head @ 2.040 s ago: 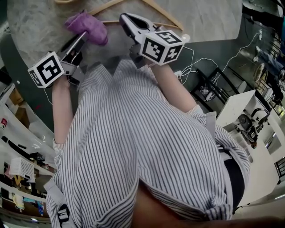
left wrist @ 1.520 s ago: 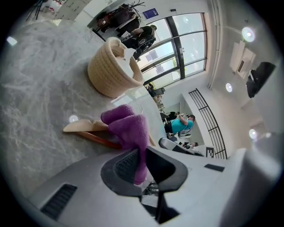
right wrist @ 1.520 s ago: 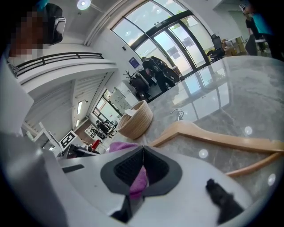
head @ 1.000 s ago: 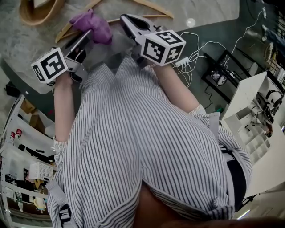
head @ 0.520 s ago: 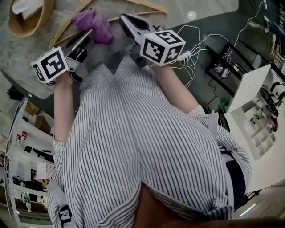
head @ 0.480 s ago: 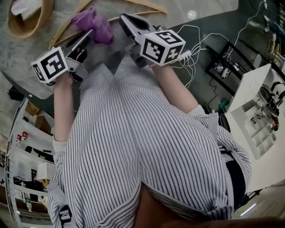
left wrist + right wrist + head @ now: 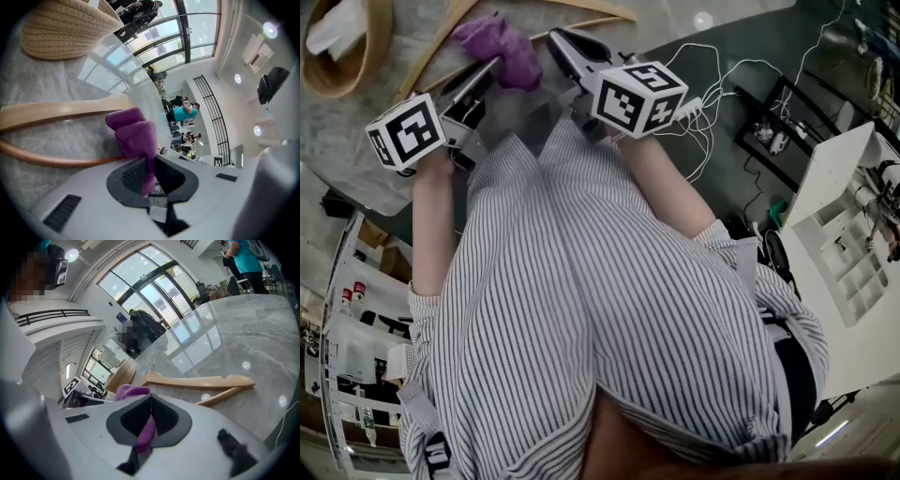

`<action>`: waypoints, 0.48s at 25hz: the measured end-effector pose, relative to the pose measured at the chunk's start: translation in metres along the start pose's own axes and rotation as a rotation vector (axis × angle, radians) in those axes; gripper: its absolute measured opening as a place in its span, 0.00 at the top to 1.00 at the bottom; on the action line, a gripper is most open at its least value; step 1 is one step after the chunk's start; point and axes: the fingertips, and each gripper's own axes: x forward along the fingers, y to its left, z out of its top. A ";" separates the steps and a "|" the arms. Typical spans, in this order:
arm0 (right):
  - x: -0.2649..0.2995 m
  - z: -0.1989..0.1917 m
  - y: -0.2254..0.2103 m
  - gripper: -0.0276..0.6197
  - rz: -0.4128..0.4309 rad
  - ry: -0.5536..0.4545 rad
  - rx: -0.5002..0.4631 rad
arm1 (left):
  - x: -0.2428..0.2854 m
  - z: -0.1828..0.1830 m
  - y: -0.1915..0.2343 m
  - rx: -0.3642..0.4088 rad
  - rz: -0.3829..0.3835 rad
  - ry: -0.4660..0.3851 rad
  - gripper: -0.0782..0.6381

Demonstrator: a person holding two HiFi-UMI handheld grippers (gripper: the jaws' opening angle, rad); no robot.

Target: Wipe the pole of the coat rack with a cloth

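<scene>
My left gripper (image 7: 492,66) is shut on a purple cloth (image 7: 502,47), held in front of the person's striped shirt above a grey marble table (image 7: 356,131). In the left gripper view the cloth (image 7: 136,133) bunches just past the left gripper (image 7: 150,161) and a fold runs down between the jaws. My right gripper (image 7: 562,39) is beside it, jaws together. In the right gripper view the cloth (image 7: 131,391) sits just left of the right gripper (image 7: 151,401), and purple shows in the slit between the jaws. No coat rack pole is in view.
A wooden hanger (image 7: 427,61) lies on the table under the grippers, next to a woven basket (image 7: 342,80). Cables (image 7: 722,84) trail over the dark floor at right. A white shelf unit (image 7: 844,216) stands at right, and cluttered shelves (image 7: 347,328) at lower left.
The table has slid in the head view and the woven basket has come into sight at top left. Both grippers keep the same pose, the left one still on the cloth.
</scene>
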 end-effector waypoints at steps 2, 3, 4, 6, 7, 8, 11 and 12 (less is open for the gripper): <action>-0.003 0.000 -0.002 0.93 -0.002 -0.001 0.006 | 0.005 -0.001 -0.004 0.006 -0.004 0.009 0.82; -0.004 0.000 -0.003 0.93 -0.002 0.001 0.009 | 0.008 -0.002 -0.006 0.008 -0.006 0.014 0.82; -0.006 -0.001 -0.005 0.93 -0.002 0.003 0.011 | 0.011 -0.002 -0.008 0.009 -0.008 0.018 0.82; -0.007 -0.001 -0.007 0.93 -0.001 0.005 0.014 | 0.017 -0.002 -0.011 0.012 -0.014 0.024 0.82; -0.008 0.000 -0.009 0.93 -0.001 0.004 0.016 | 0.021 -0.002 -0.013 0.015 -0.017 0.028 0.82; -0.010 0.000 -0.011 0.93 -0.002 0.003 0.017 | 0.025 -0.002 -0.015 0.018 -0.019 0.031 0.82; -0.016 0.001 -0.021 0.93 -0.009 0.001 0.023 | 0.037 -0.004 -0.020 0.023 -0.024 0.042 0.82; -0.019 0.001 -0.024 0.93 -0.011 0.001 0.026 | 0.040 -0.005 -0.021 0.023 -0.025 0.045 0.82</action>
